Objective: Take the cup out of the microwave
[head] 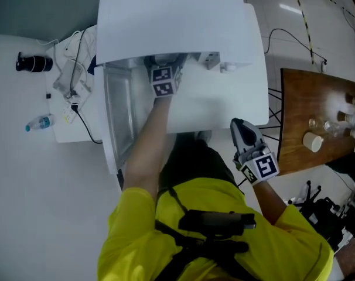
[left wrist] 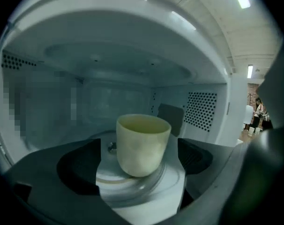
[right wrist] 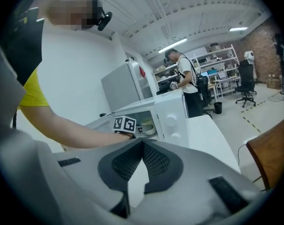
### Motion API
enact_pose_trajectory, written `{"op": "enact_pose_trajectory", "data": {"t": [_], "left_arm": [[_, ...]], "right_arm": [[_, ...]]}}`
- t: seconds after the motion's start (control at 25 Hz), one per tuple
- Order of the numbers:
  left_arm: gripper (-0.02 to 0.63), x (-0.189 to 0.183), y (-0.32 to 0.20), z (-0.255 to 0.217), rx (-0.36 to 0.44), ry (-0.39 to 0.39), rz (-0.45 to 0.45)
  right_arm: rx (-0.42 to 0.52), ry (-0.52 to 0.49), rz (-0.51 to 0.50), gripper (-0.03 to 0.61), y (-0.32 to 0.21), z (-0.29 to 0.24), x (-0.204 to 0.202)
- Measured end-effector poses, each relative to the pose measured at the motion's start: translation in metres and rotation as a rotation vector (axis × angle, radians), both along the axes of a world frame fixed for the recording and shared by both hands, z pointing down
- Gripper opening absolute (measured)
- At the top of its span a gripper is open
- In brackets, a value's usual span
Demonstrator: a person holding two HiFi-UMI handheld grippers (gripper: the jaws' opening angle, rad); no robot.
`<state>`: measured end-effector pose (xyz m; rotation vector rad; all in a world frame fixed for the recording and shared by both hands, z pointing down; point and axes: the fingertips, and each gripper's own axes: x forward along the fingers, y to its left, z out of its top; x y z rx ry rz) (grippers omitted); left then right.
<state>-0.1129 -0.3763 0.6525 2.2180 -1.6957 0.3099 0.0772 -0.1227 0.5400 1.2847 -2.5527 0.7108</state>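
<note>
- Microwave (head: 177,34): white, upper centre of the head view, on a white table (head: 25,174). Its door (head: 116,119) is swung open at the left.
- Cup (left wrist: 142,144): cream, upright, inside the microwave cavity on the glass turntable (left wrist: 132,184), at the centre of the left gripper view.
- Left gripper (left wrist: 141,162): reaches into the cavity with its jaws set wide. The cup stands between the two dark pads (left wrist: 78,168), with a clear gap on each side and neither pad touching it.
- Right gripper (right wrist: 142,146): outside the microwave, lower right of centre in the head view, well apart from the cup. The jaw tips meet and nothing is between them.
- Person: yellow shirt (head: 218,244), bottom of the head view, with the left forearm stretched into the microwave.
- Wooden table (head: 306,98): right edge of the head view, carrying a small pale cup (head: 312,140) and some clear glassware.
- Water bottle (head: 40,123): lying at the left of the head view, near a tangle of cables (head: 72,78).
- Black cylinder (head: 34,63): upper left of the head view; what it is cannot be told.
- Second person (right wrist: 185,81): standing in the background of the right gripper view, in front of shelving.
</note>
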Motion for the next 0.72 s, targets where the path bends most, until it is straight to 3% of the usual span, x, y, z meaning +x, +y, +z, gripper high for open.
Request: {"op": "enact_pose_trajectory", "data": {"t": [0.28, 0.36, 0.44, 0.72], "left_arm": [[0.503, 0.013, -0.030, 0.018, 0.002, -0.060, -0.002], [0.452, 0.010, -0.036, 0.021, -0.012, -0.069, -0.030], [0.440, 0.011, -0.041, 0.021, -0.019, -0.076, -0.031], [0.436, 0.000, -0.014, 0.008, 0.008, -0.062, -0.018]], "right_arm": [[-0.009, 0.028, 0.062, 0.005, 0.006, 0.004, 0.032], [-0.013, 0.032, 0.075, 0.005, 0.010, 0.004, 0.037], [-0.018, 0.045, 0.074, 0.005, 0.016, 0.005, 0.039], [-0.012, 0.073, 0.063, 0.005, 0.035, 0.003, 0.038]]}}
